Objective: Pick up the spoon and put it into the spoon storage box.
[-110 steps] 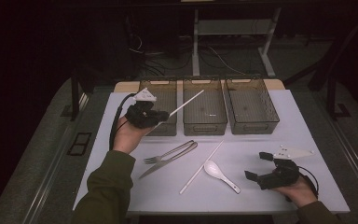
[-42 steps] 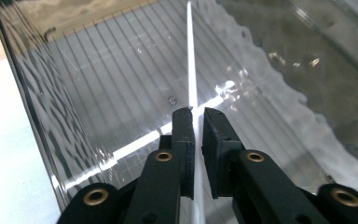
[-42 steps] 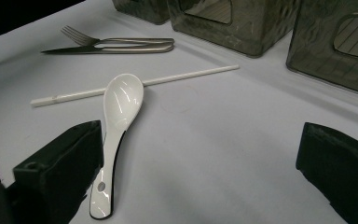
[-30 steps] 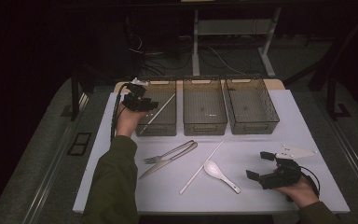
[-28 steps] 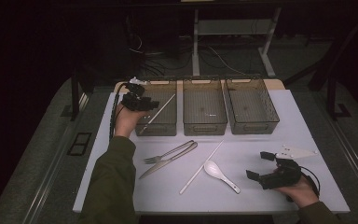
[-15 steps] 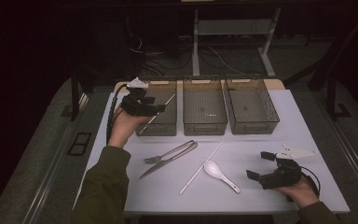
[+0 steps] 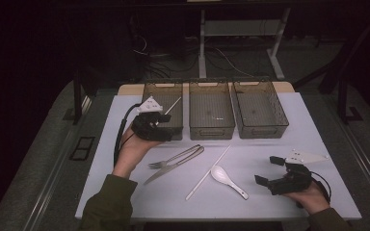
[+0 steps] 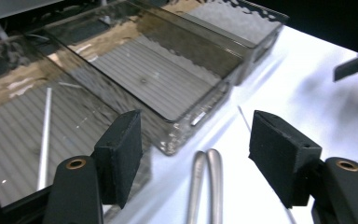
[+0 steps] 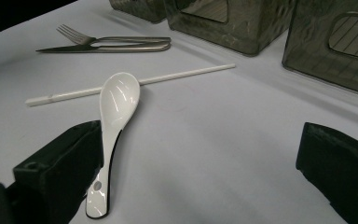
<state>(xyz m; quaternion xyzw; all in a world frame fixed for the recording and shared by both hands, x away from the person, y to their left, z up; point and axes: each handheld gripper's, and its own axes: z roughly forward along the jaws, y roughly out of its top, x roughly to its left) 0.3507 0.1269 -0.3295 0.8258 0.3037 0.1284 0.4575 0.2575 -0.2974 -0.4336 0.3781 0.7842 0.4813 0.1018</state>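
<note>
While dim, chopstick (image 8: pixel 44 135) seems white.

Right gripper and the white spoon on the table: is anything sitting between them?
Nothing visible does. The right gripper rests open on the table, and the white spoon lies on bare table with its handle end just beside one jaw. The white chopstick lies beyond the spoon's bowl, not in the way.

Dim room, lit table (image 7: pixel 125 202) — dark surroundings, soft shadows, blurred bins (image 8: pixel 168 70)
</note>
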